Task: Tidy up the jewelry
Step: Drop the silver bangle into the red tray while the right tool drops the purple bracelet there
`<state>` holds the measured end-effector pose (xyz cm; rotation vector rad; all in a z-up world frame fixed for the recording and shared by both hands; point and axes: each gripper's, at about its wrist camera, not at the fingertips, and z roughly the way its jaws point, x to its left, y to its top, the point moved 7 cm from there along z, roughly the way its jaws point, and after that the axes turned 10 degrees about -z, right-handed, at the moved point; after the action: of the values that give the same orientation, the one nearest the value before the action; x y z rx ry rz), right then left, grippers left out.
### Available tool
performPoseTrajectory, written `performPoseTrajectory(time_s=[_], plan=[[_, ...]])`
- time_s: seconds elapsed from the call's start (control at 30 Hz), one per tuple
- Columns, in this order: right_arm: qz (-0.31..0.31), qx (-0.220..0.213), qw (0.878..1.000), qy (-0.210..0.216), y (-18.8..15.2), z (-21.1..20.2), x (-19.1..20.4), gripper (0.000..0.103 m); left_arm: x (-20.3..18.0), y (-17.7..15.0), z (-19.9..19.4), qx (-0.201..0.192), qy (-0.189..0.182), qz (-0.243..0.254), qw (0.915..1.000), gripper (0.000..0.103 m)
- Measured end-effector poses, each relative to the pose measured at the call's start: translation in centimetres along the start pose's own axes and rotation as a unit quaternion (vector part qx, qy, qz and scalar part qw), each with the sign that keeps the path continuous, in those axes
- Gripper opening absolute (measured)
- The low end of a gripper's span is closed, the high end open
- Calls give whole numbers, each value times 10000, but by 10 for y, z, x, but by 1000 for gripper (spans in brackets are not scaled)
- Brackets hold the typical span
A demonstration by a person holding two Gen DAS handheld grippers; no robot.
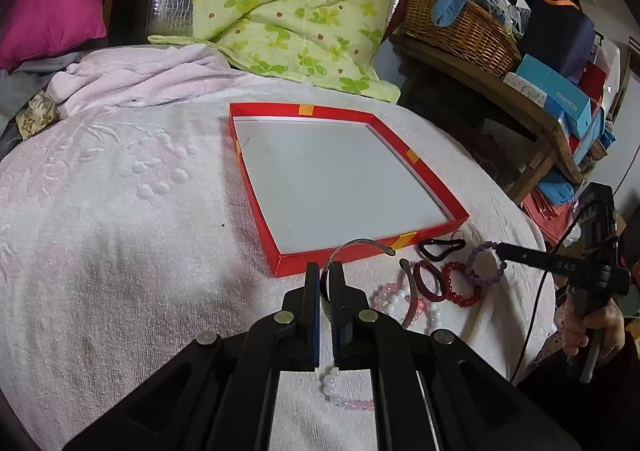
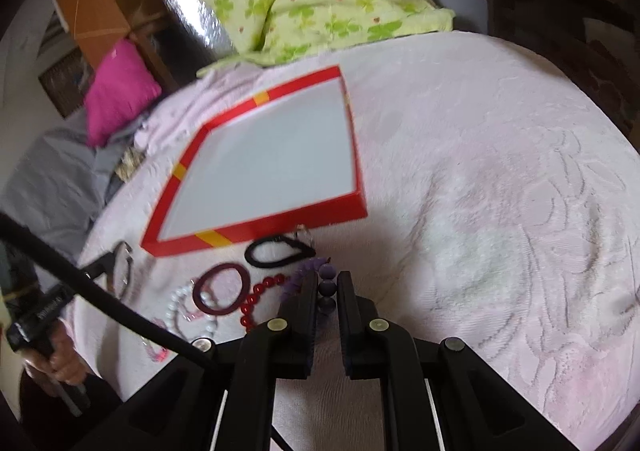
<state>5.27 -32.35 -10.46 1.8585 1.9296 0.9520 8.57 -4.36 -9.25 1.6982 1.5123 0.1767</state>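
Note:
A shallow red tray [image 1: 420, 171] with a white floor lies on the pink towel; it also shows in the right wrist view [image 2: 256, 227]. My left gripper [image 1: 326, 275] is shut on a glittery silver headband [image 1: 362, 242], held just in front of the tray's near wall. My right gripper [image 2: 327, 283] is shut on a purple bead bracelet [image 2: 326, 291], which also shows in the left wrist view [image 1: 486, 267]. Beside them lie a red bead bracelet [image 1: 460, 287], a dark maroon bangle [image 1: 429, 279], a black hair tie [image 1: 440, 247] and a pink-and-white bead bracelet [image 1: 394, 299].
A green floral quilt [image 1: 296, 7] lies behind the tray. A magenta cushion [image 1: 56, 7] is at far left. A wicker basket [image 1: 460, 23] and boxes sit on a wooden bench at right. The towel edge drops off at right.

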Motion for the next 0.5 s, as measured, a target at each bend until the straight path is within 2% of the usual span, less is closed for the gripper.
performPoseTrajectory(time_s=[0.33,0.5], plan=[[429,-922,9941,389,29,-32,0,11,-5,15,-8,-327,-198,-125,9992,4],[482,-1071,9910,639,59,-19,12,11,-7,33,4,-419,65,-96,9991,4]])
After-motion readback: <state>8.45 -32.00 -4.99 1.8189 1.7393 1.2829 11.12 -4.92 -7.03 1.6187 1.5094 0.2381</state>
